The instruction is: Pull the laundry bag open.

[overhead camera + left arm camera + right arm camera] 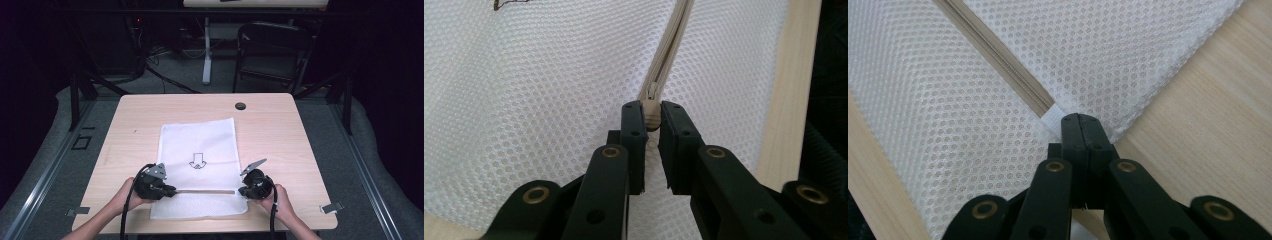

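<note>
White mesh zip bag [198, 165]: flat on counter [280, 125], frame centre. Left gripper [652, 117] clenched on beige zipper pull [652, 114]; right gripper [1082, 131] clamped on bag's white end tab [1052, 118], lower right

2 black grippers [172, 190] w/ brass rivets, black cables

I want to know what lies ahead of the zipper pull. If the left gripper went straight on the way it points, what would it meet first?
Holding the zipper pull, the left gripper points along the zipper; past that mesh bag seam it would likely meet the right gripper first.
</note>
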A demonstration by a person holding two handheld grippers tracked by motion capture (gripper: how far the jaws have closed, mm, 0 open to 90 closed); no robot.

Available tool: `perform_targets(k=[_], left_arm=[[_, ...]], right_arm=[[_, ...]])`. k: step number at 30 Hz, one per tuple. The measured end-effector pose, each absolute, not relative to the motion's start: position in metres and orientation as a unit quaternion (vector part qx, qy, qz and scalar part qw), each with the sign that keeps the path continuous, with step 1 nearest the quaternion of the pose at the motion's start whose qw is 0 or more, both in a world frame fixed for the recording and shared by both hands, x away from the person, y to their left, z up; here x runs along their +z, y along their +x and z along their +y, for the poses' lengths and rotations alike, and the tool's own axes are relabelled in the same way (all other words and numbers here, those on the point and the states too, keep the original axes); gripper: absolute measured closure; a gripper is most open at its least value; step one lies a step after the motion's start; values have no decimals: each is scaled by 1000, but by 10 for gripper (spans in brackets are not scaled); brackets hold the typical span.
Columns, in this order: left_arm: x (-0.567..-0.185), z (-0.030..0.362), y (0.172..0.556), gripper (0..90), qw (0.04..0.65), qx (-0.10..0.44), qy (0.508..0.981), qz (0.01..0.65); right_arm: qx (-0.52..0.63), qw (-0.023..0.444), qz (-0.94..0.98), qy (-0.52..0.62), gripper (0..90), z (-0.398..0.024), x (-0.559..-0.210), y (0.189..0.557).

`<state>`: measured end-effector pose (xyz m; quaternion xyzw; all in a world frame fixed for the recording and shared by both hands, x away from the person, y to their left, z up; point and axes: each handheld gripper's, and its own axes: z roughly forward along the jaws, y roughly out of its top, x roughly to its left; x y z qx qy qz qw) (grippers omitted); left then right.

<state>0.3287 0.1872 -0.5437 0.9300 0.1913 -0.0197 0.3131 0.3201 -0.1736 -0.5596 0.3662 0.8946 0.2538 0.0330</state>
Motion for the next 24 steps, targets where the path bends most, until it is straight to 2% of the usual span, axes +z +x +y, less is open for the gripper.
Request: perform_targets(k=[24], left_arm=[[-546, 213, 323, 815, 313, -18, 926, 209]], right_arm=[[250, 33, 896, 365, 900, -173, -559, 320]])
